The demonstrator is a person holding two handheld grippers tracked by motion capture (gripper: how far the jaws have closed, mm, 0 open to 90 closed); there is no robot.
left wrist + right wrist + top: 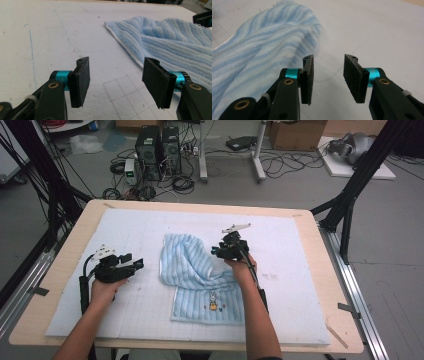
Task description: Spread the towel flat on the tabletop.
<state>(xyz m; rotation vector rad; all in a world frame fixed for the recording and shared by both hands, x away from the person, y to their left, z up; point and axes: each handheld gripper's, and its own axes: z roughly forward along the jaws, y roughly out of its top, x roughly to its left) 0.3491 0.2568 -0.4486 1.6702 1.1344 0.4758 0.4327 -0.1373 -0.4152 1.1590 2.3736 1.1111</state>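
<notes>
The striped towel [200, 275] lies half folded and rumpled; both grippers, left gripper [136, 264] and right gripper [216, 251], have spread, empty jaws, so squaring remains.

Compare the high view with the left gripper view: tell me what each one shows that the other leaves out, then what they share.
High view alone: the whole blue striped towel with its small embroidered figure, folded over on itself, the person's forearms, the right hand-held gripper at the towel's raised fold, the wooden table edge and the computers on the floor.

Left gripper view alone: the left hand-held gripper close up, its black pads apart with nothing between them, and faint pencil grid lines on the mat.

Both: the towel, the white mat, the left hand-held gripper short of the towel's edge.
</notes>
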